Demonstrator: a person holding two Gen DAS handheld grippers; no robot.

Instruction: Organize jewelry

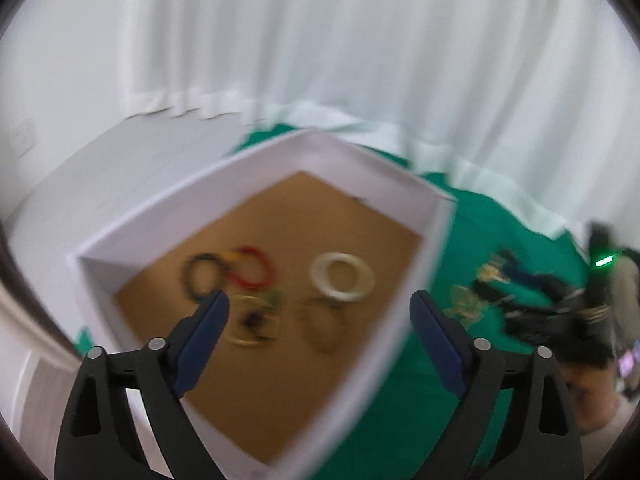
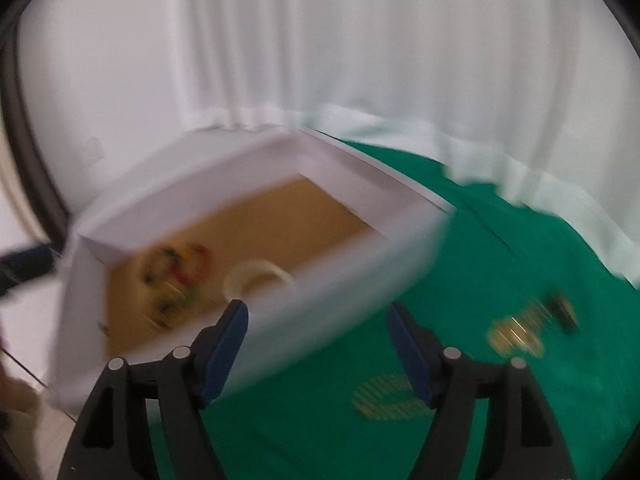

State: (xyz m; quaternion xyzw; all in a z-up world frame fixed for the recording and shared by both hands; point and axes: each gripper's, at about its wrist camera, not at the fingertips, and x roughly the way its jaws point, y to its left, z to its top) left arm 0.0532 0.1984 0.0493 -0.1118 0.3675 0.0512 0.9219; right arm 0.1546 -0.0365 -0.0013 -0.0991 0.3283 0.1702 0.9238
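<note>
White curtains [image 1: 320,40] hang behind a table draped in green cloth [image 2: 500,248], and on that cloth sits a white box [image 1: 360,168] with a brown floor. Both views are smeared by motion, so fine detail is lost.

Inside the box lie several pieces: a white bangle [image 1: 342,282], a red bracelet [image 1: 252,266] touching a dark bracelet [image 1: 200,276], a pale ring [image 1: 250,322] with small dark bits on it, and a brownish loop [image 1: 320,324] just beside the bangle. That much of the sorting looks done.

Outside the box, on the cloth to its right, jewelry is still waiting: a gold piece [image 2: 520,332] next to a dark item [image 2: 564,310], and a gold striped band [image 2: 386,398] nearer the right gripper [image 2: 318,340]. The left view shows a loose heap [image 1: 492,284] of gold and dark pieces in the same area (probably the same lot, though blur makes matching them uncertain).

The left gripper [image 1: 320,320] hangs over the box with its jaws wide apart and nothing between them. The right gripper, jaws likewise spread and empty, sits over the box's near wall and the cloth.

My judgement: the job is partway along, with roughly as much left on the cloth as already boxed.
</note>
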